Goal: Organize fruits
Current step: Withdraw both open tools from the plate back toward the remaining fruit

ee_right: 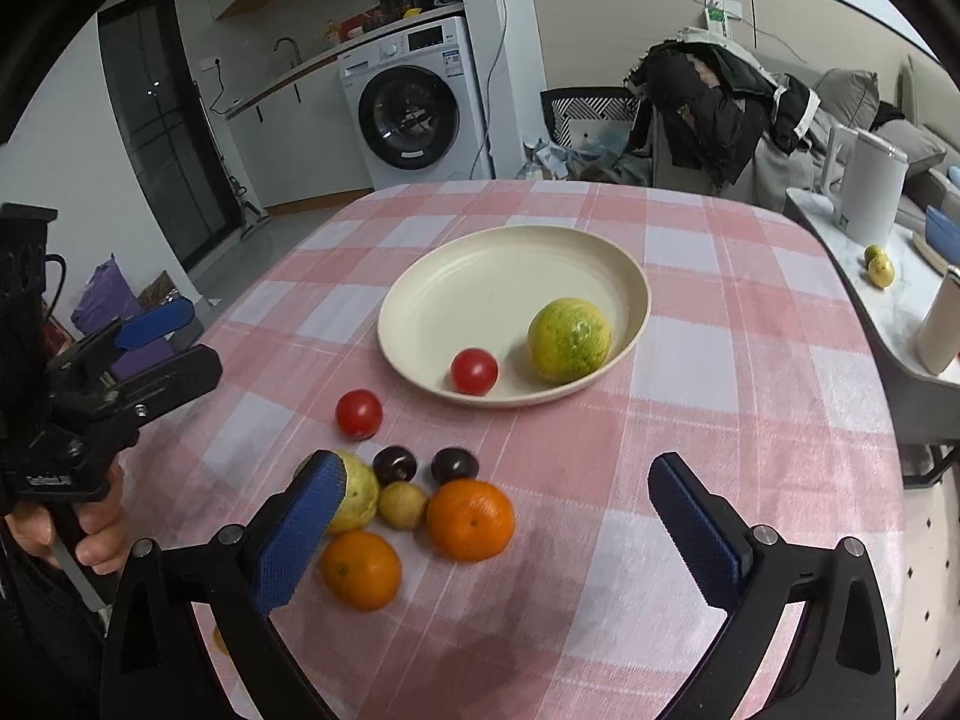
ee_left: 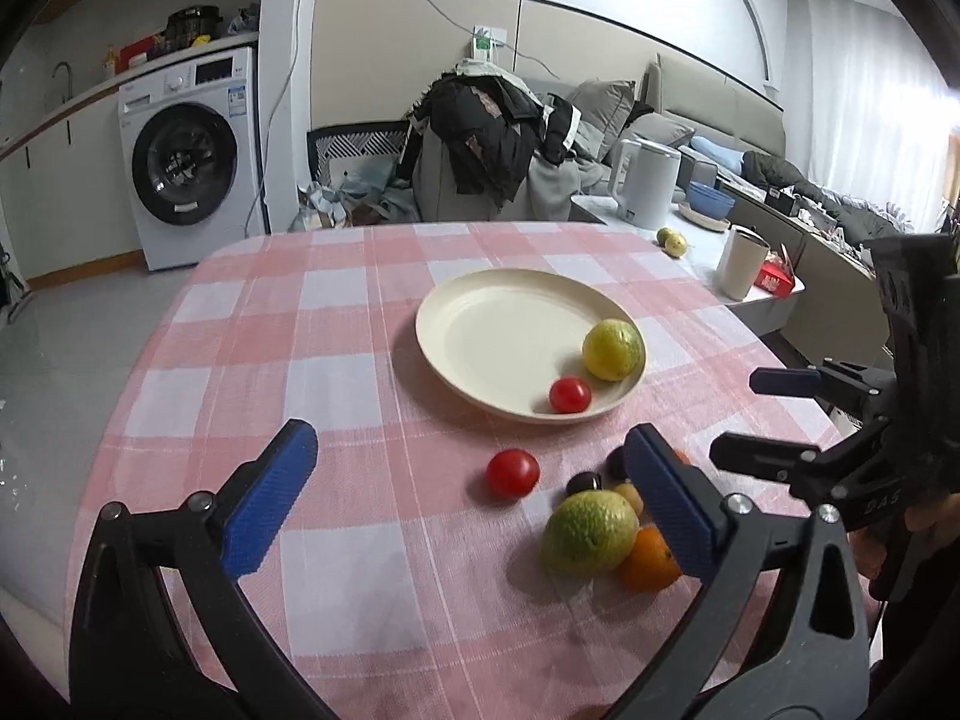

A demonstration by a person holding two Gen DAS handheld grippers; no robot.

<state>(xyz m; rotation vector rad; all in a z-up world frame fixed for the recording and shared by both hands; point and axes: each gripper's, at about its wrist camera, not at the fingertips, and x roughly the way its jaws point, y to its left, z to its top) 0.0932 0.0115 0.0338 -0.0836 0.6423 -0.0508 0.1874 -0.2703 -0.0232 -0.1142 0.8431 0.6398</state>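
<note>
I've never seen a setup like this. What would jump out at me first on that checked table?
Probably the cream plate in the middle of the pink checked tablecloth, holding a yellow-green citrus fruit and a red tomato. Nearer the camera, loose fruit lies on the cloth: two oranges, another tomato and two dark plums. The blue-padded right gripper hangs open just above them.

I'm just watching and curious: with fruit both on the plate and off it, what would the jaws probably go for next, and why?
Probably the right gripper eases down onto the nearer orange. Its jaws are open and empty, the orange lies between them on the cloth, and the plate holds only a lemon and a tomato.
</note>
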